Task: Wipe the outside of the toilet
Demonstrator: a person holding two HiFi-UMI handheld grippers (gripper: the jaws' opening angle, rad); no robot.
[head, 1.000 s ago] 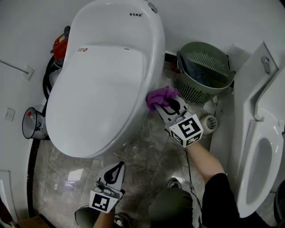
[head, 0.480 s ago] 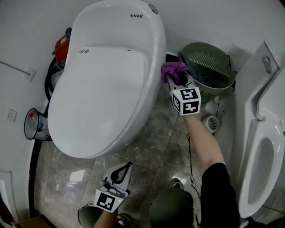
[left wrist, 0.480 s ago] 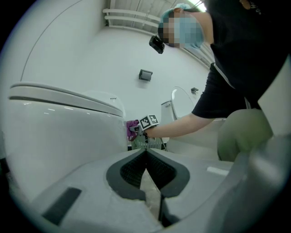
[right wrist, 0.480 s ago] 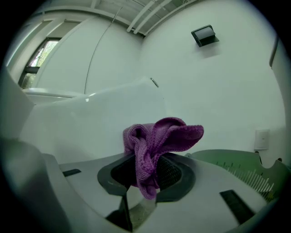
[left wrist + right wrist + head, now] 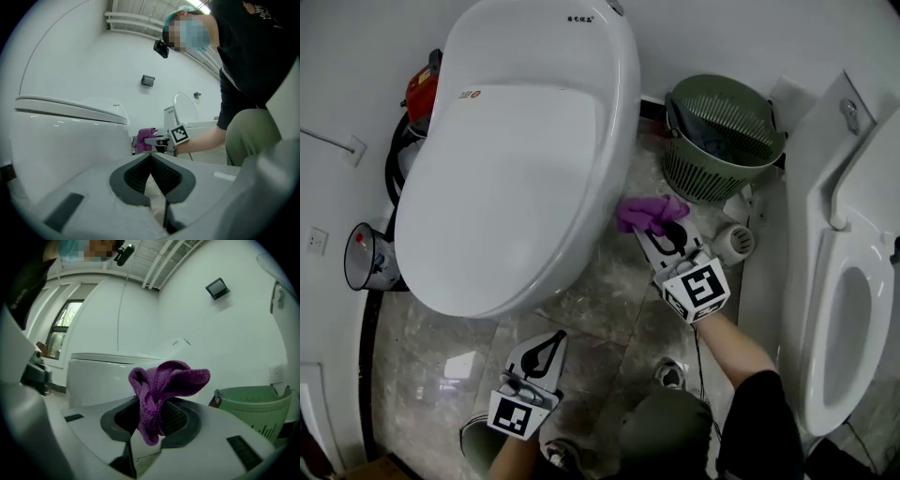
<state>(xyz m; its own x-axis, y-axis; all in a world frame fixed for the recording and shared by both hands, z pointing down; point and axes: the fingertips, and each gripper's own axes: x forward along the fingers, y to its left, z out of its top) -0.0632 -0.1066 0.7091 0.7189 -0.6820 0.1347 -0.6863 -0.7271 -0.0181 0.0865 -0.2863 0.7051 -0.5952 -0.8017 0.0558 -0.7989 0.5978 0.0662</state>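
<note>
Head view first: the big white ceramic toilet (image 5: 516,169) fills the upper left, lid down. At its 4 o'clock flank sits the right tool (image 5: 660,230), clamped on a bunched purple knitted cloth (image 5: 649,213). The cloth is right beside the bowl's outer wall; whether it's actually touching, I can't tell. Right gripper view confirms the grip: the right tool (image 5: 157,414) has its jaws pinched on the purple knitted cloth (image 5: 166,380), which flares out above them.

Off at 1 o'clock from the cloth stands a green slatted plastic basket (image 5: 722,141) on the grey marbled floor (image 5: 600,309). A white urinal (image 5: 844,309) lines the 3 o'clock edge.

Down at 6 o'clock, the left tool (image 5: 553,341) hangs low over the floor, well apart from the toilet. Left gripper view settles it: the left tool (image 5: 151,158) has its jaws together, nothing between them, pointing across at the cloth (image 5: 145,139).
</note>
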